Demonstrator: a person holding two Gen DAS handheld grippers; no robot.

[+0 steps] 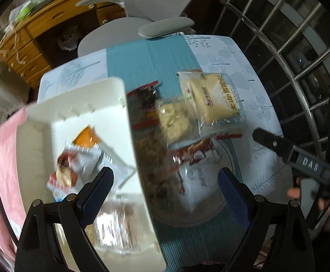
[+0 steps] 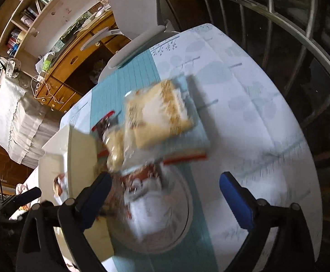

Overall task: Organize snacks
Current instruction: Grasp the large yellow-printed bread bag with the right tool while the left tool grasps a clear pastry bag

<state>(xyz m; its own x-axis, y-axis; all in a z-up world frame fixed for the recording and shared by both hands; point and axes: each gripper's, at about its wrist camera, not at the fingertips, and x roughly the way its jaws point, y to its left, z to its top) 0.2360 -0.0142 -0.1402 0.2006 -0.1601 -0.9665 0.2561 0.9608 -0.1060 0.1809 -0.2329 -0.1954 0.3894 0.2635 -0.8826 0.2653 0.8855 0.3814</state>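
Observation:
A white divided bin [image 1: 78, 99] stands at the table's left and holds several snack packets [image 1: 74, 165]; its wall also shows in the right wrist view [image 2: 81, 158]. A pile of snack bags lies right of it: a yellow bread bag [image 1: 212, 97] [image 2: 158, 115], a clear bag of pale pastries [image 1: 174, 120], red-edged packets [image 1: 194, 154]. My left gripper [image 1: 165, 188] is open above the bin's right wall and the pile. My right gripper [image 2: 165, 192] is open above the pile and a round plate [image 2: 183, 222]. One right finger [image 1: 278, 147] shows in the left wrist view.
The table has a pale leaf-print cloth [image 2: 244, 113] and a teal runner [image 1: 151, 61]. A grey chair [image 1: 162, 27] stands at the far edge, a wooden desk [image 1: 47, 29] beyond. A metal window grille [image 1: 289, 34] runs along the right. Pink cloth [image 1: 3, 158] lies left.

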